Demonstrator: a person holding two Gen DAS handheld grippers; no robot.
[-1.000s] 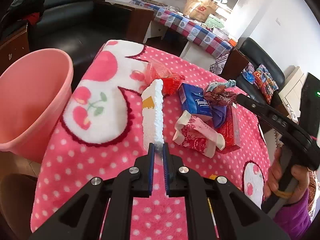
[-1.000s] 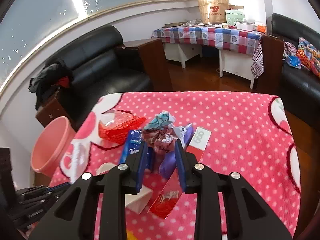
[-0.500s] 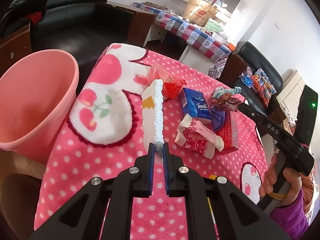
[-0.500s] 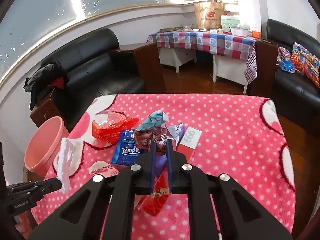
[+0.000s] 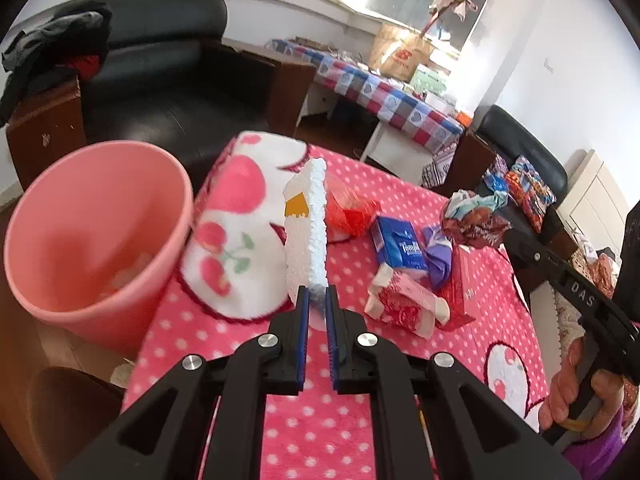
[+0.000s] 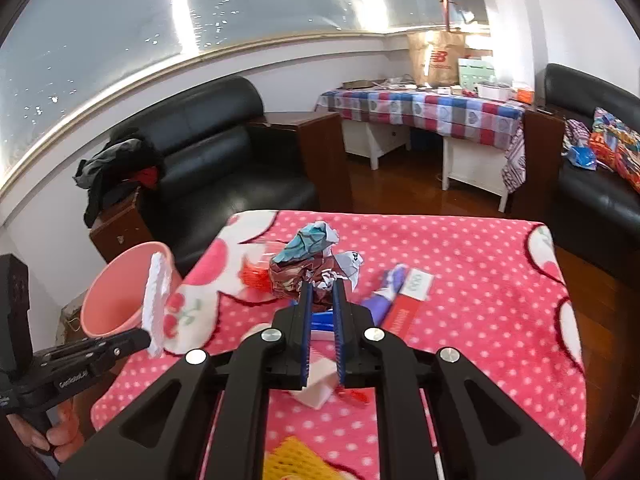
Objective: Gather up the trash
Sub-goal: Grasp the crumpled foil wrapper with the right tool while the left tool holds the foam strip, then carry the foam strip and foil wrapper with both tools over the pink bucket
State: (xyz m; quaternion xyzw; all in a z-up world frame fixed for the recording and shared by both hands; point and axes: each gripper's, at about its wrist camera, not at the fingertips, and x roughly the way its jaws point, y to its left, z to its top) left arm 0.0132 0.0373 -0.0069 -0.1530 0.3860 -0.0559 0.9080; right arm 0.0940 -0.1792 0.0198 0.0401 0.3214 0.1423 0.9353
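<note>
L gripper point(image 5: 316, 300) was clamped on the lower end of a white foam slab point(image 5: 306, 236), which stood upright mid-frame, w/ the pink bin point(image 5: 96, 236) at left. R gripper point(image 6: 322, 292) was nearly closed, pinching a crumpled brown/teal wrapper wad point(image 6: 304, 268) just above its tips, center frame. Blue tissue pack point(image 5: 396, 244) and other scraps lay on the pink dotted blanket point(image 5: 320, 432), right of center.

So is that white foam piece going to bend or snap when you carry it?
The foam piece probably stays stiff: it stands straight up from the left gripper, held only at its bottom end. It looks light. Its crumbly, ragged edge suggests it could snap or shed bits if squeezed hard.
</note>
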